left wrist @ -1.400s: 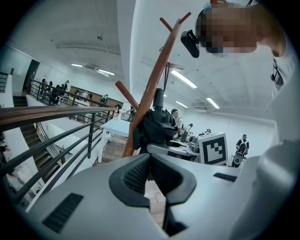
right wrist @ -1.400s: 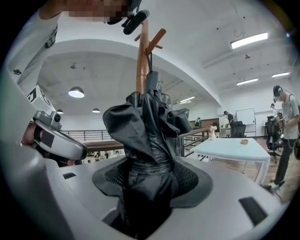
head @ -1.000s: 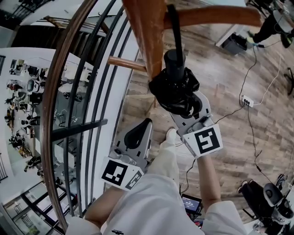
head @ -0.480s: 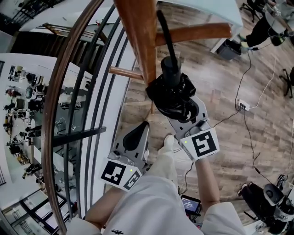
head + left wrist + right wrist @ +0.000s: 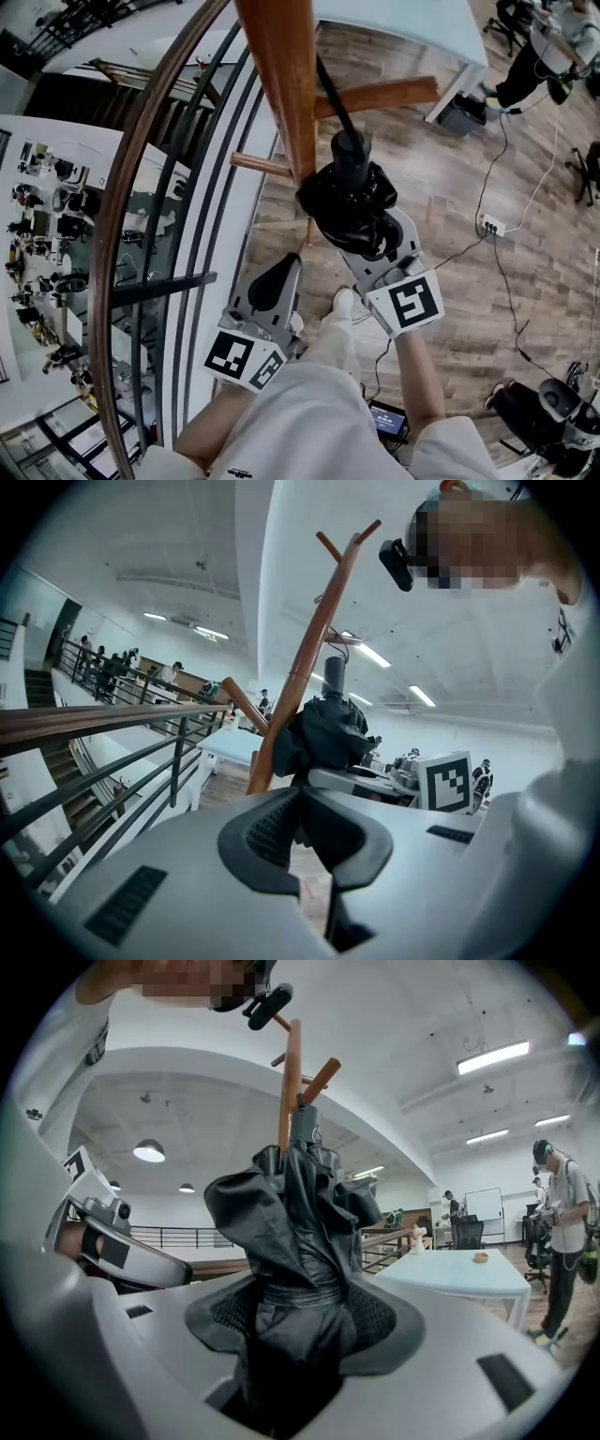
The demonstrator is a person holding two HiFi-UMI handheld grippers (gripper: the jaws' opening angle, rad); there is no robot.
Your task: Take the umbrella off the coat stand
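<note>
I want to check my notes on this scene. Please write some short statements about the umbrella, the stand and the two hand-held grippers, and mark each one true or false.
1. The right hand-held gripper is shut on the umbrella. True.
2. The left hand-held gripper holds the stand. False: its jaws are together with nothing between them, and it is apart from the stand.
3. The umbrella is open. False: it is folded, with its black cloth bunched up.
4. The stand is of brown wood. True.
</note>
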